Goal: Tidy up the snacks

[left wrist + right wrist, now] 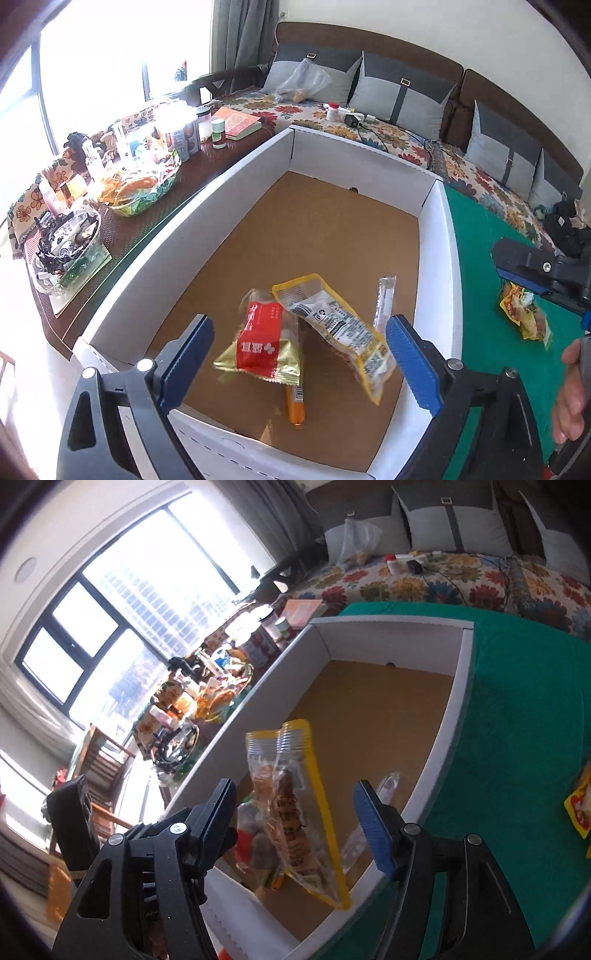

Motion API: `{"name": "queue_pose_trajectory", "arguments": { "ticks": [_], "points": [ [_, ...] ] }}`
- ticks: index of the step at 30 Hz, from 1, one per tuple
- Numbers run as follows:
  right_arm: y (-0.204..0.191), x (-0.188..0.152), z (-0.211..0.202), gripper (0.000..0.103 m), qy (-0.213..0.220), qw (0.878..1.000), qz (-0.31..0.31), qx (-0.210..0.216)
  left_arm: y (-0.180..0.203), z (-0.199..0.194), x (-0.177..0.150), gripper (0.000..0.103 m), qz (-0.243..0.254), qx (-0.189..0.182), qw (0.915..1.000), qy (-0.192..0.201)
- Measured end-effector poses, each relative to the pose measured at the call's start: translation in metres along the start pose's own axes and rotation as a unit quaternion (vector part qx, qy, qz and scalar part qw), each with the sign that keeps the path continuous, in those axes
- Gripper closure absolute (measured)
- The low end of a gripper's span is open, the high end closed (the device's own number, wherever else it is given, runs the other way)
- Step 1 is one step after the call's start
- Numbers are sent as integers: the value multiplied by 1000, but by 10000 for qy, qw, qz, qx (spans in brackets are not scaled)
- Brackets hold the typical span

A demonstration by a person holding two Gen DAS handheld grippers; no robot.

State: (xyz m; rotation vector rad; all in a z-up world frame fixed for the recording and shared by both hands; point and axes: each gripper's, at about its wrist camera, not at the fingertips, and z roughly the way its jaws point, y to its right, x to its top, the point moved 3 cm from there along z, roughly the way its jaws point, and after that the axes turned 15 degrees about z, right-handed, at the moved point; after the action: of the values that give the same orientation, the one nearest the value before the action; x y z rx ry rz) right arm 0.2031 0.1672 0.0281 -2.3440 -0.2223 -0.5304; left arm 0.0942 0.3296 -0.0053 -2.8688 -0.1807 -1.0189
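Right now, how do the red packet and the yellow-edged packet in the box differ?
The red packet is opaque, red with gold foil ends; the yellow-edged packet is partly clear, showing a printed label. The red packet looks shorter, the yellow-edged packet longer. Both are over the white box, between open claws, neither gripped.

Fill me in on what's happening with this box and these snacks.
A person with tongs in each hand is sorting snacks into a white cardboard box on a green cloth. Both the left tongs and right tongs are open over it, gripping nothing. A red packet and a yellow-edged bag sit between the fingers. Another yellow snack waits on the cloth.
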Motion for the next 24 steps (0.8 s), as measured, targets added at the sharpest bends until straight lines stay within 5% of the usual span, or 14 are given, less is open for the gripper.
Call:
{"name": "queue_pose_trajectory", "arguments": {
  "ticks": [5, 9, 14, 18, 24],
  "points": [
    [87, -21, -59, 28, 663, 9937, -294, -851, 58, -34, 5, 7, 257, -398, 9979, 441],
    [188, -59, -116, 28, 1082, 9710, -534, -2062, 144, -51, 7, 2, 749, -1086, 9887, 707],
    [307, -97, -183, 28, 1348, 9345, -218, -3286, 267, -17, -13, 1, 1226, -1816, 9755, 211],
    [368, -112, -229, 28, 1826, 9110, 338, -3682, 331, 41, -35, 1, 1308, -1682, 9768, -222],
    [405, -95, -253, 28, 1803, 9057, 956, -3715, 371, 93, -39, 1, 1527, -1121, 9818, -127]
  ]
}}
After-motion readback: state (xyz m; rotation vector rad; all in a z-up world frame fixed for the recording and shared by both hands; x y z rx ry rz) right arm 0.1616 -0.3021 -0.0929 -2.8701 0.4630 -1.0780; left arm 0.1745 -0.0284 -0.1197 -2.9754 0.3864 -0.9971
